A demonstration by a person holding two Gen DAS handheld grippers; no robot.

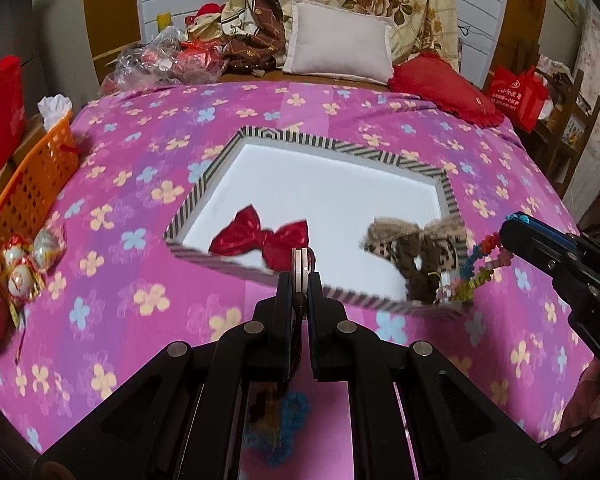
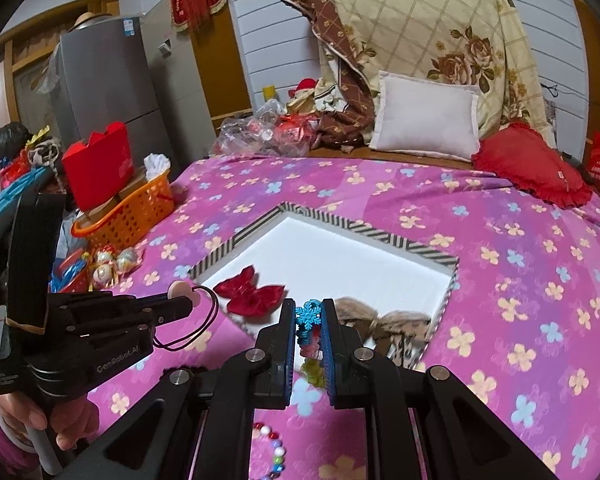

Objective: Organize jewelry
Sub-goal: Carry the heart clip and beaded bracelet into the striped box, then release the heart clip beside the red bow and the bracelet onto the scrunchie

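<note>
Mid-carry — two pieces in transit toward the striped box on the pink flowered bedspread. Left gripper clamped on a hair tie with a pale heart charm, charm pinched at the fingertips, dark elastic loop drooping below. Right gripper clamped on a string of coloured charms, blue snowflake uppermost between the blue pads.

Already lying inside the box: a red bow toward the left, a furry leopard-print bow at the right. White floor between and behind them bare.

Hovering near the box's front edge, not yet over open floor by the look of it. Next move, as a judgement: carry each piece further in over the bare white area, lower, then part the jaws — keeping clear of the two bows so nothing lands on top of them.

Long axis of the charm string: roughly up and down, hanging from the snowflake end, lower end swinging free toward the leopard bow's corner of the box. Seen from the left, slanted a little. Hair tie: flat of the charm on edge between the jaws, loop trailing down and back toward the gripper body. Both limp — likely to fold on landing, not lie straight.

A beaded bracelet waiting on the bedspread below the right gripper, well outside the box.
</note>
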